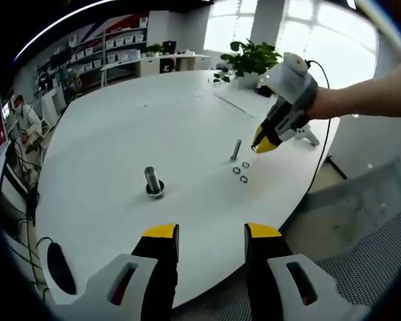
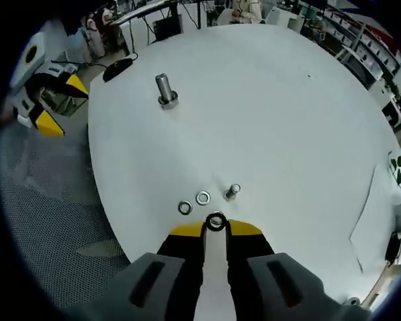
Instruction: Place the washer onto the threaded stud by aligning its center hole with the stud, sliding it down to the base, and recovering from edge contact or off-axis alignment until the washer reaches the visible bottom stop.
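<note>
The threaded stud (image 1: 152, 180) stands upright on its round base on the white table (image 1: 120, 134); it is also in the right gripper view (image 2: 164, 89). Three washers lie flat near a small loose bolt (image 2: 232, 192): two to its left (image 2: 202, 198) (image 2: 185, 207) and one (image 2: 216, 221) seen right between my right gripper's (image 2: 216, 229) yellow tips. Those jaws stand a narrow gap apart, and I cannot tell whether they touch this washer. In the left gripper view the right gripper (image 1: 264, 142) hovers just above the washers (image 1: 244, 179). My left gripper (image 1: 212, 234) is open and holds nothing, off the table's near edge.
A potted plant (image 1: 252, 59) and a sheet of paper (image 1: 240, 100) sit at the table's far side. A black mouse-like object (image 1: 57, 267) with a cable lies near the table's edge. Shelves and a seated person (image 1: 27, 124) are beyond. The floor is grey carpet (image 2: 53, 221).
</note>
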